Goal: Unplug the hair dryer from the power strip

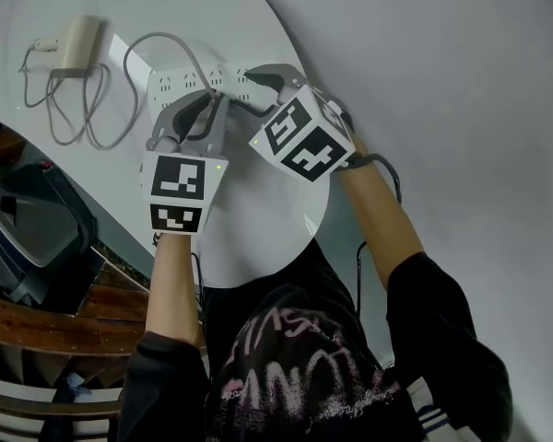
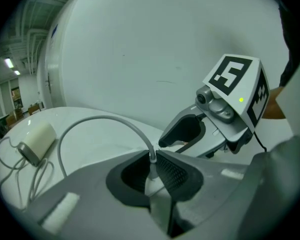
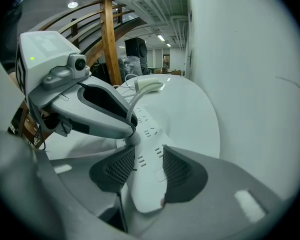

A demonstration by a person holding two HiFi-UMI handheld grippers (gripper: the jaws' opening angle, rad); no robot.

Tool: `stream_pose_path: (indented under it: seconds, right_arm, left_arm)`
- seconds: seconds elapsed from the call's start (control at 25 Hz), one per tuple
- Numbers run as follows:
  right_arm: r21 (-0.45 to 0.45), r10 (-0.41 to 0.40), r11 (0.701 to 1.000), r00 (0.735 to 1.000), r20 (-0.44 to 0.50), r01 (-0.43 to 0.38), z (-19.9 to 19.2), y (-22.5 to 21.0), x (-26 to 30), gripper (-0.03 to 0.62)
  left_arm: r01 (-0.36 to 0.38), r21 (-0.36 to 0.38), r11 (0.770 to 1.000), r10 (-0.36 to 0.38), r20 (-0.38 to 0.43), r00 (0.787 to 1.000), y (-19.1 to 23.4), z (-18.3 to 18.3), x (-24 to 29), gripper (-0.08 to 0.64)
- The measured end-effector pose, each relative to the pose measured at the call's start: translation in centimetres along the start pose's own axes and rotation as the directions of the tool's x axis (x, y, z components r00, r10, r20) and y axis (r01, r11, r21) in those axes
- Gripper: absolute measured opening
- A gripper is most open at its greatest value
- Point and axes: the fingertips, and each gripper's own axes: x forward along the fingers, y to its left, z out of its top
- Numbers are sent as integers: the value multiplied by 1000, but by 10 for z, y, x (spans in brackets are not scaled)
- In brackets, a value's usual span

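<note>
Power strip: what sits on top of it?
A grey-corded plug stands in one socket, pinched by the left gripper; the right gripper clamps the power strip at its end. The plug's prongs are hidden.

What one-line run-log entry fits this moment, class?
phase: pre-pull | left gripper: shut on plug | right gripper: shut on power strip | plug: seated in strip
</note>
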Motion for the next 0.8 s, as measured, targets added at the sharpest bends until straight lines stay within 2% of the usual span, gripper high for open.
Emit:
stream_pose_path:
  seconds: [0.08,0.24,0.4,0.6,0.8]
  right_arm:
    - [2,-2,1000,1000,2,2,0,0,0,190]
    - [-1,4,1000,1000,-3,-4,0,0,0,190]
    - [-1,1,1000,1000,2,-1,0,1,0,190]
    - [-1,1,1000,1000,2,-1,0,0,0,190]
    - [3,-2,1000,1000,5,2,-1,0,1,190]
  left_arm:
    - [1,-38,999,0,10,1000,2,1,0,43]
    - [2,13,1000,-2,-6,1000,-1,0,-1,43]
    - [5,-47,999,-4,11,1000,2,1,0,43]
    - [5,-3,1000,-5,-7,1000,0,1,-1,43]
    - [0,-43,999,0,6,1000,3,1,1,43]
